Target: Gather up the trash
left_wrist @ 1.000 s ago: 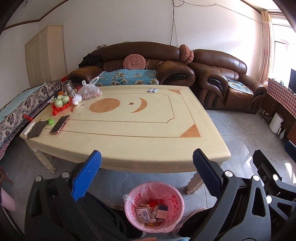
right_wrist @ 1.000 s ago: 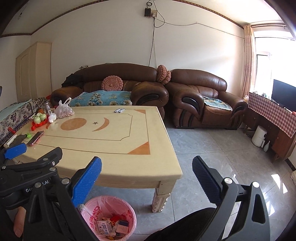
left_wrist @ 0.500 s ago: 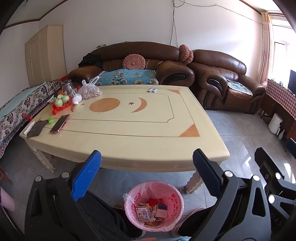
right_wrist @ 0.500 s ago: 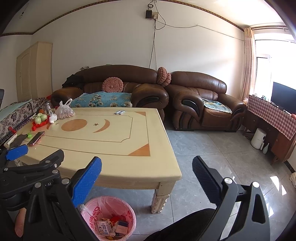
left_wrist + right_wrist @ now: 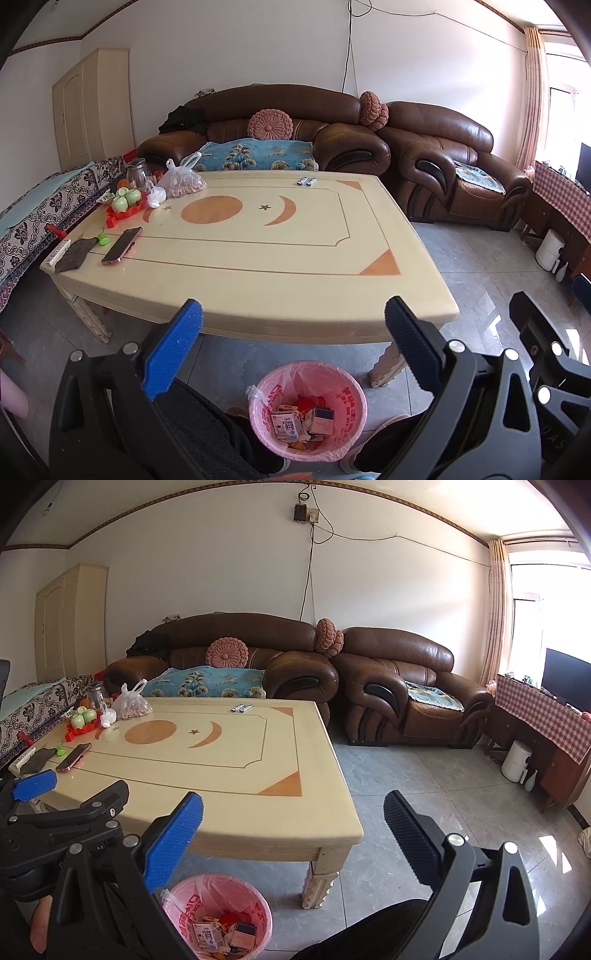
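Note:
A bin lined with a pink bag (image 5: pixel 260 400) stands on the floor in front of the table, below both grippers. Inside it lie small cartons and boxes (image 5: pixel 286 424). The right wrist view shows the same bin (image 5: pixel 184 891) at the bottom left. My left gripper (image 5: pixel 293 310) hangs open and empty above the bin, near the table's front edge. My right gripper (image 5: pixel 293 805) is open and empty too, just right of the left gripper (image 5: pixel 66 819). Two small silver wrappers (image 5: pixel 307 181) lie at the far edge of the cream table (image 5: pixel 258 258).
On the table's left end sit a phone (image 5: pixel 122 245), a dark cloth (image 5: pixel 74 254), a red tray with green cups (image 5: pixel 123 201) and a bag of nuts (image 5: pixel 183 181). Brown sofas (image 5: pixel 332 129) stand behind. A person's dark-trousered legs (image 5: pixel 207 424) flank the bin.
The right wrist view has tipped up slightly. The left gripper has barely shifted. Both grippers stay open and empty.

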### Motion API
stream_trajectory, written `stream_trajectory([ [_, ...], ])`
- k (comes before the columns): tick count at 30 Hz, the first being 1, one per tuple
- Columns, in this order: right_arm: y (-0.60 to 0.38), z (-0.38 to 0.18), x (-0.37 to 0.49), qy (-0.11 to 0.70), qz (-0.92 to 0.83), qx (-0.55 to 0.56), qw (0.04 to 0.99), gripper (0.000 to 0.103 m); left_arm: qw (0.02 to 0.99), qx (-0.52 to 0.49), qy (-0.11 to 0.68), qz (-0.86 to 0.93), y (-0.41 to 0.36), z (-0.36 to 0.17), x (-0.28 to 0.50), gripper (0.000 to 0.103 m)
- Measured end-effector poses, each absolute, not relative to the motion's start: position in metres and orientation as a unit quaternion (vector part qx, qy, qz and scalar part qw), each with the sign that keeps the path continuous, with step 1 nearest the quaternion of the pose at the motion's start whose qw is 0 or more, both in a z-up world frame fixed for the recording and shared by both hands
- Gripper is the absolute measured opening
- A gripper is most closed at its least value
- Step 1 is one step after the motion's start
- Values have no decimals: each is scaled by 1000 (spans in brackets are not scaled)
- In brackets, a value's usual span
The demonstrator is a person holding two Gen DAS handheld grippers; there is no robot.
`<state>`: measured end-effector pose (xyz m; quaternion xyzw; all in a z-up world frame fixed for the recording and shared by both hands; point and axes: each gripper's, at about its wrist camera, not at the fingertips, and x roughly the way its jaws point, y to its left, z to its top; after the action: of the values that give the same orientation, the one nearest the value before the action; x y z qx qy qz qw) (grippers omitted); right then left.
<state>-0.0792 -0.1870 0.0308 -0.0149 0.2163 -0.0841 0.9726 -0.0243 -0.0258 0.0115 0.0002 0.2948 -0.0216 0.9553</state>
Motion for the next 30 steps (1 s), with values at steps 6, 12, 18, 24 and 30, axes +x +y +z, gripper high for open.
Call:
stream_trajectory([
  [6, -186, 32, -79, 216, -83, -15, 973, 96, 956, 1, 294, -22, -26, 11, -25, 97],
  [12, -186, 33, -78, 215, -83, -15, 973, 96, 956, 1, 293, -22, -26, 12, -26, 97],
  [18, -185, 36, -78, 213, -81, -17, 974, 96, 956, 1, 293, -21, -26, 12, -26, 97],
  [24, -184, 38, -78, 211, -81, -18, 974, 96, 956, 0, 292, -20, -27, 13, -25, 97],
  [30, -183, 38, -78, 211, -79, -18, 974, 96, 956, 0, 293, -19, -29, 15, -24, 97],
])
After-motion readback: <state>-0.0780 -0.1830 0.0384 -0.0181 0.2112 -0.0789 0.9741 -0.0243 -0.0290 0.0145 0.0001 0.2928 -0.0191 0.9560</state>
